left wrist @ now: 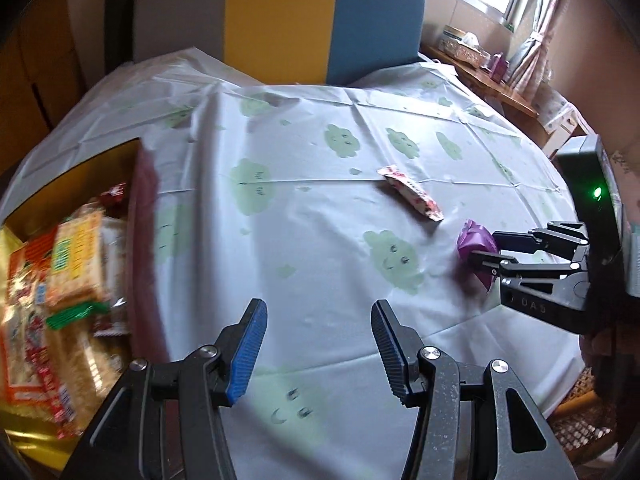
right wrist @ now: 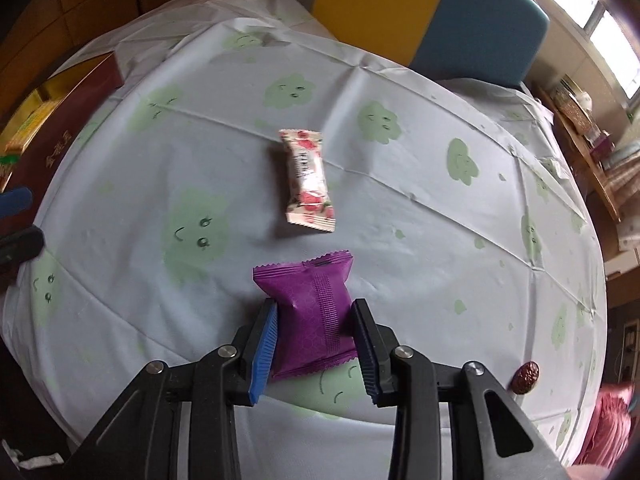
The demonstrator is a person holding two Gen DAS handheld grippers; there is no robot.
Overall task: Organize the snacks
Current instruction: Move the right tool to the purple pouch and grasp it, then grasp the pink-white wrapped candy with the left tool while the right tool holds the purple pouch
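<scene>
A purple snack packet (right wrist: 316, 296) lies on the cloud-print tablecloth (right wrist: 400, 260), and my right gripper (right wrist: 315, 305) is shut on it, both pads pressed against its sides. From the left wrist view the same packet (left wrist: 474, 238) shows between the right gripper's (left wrist: 485, 247) fingers at the table's right edge. A white and pink wrapped snack bar (right wrist: 307, 180) lies just beyond it, untouched. My left gripper (left wrist: 319, 306) hangs open over bare tablecloth, holding nothing. A dark red box (left wrist: 140, 208) with a gold lining holds several snack packs at the left.
A small dark red wrapped candy (right wrist: 526, 376) rests near the table's right edge, with a pink bag (right wrist: 608, 420) below it. A grey, yellow and blue chair back (left wrist: 280, 20) stands behind the table. A cluttered wooden shelf (left wrist: 480, 76) runs under the window.
</scene>
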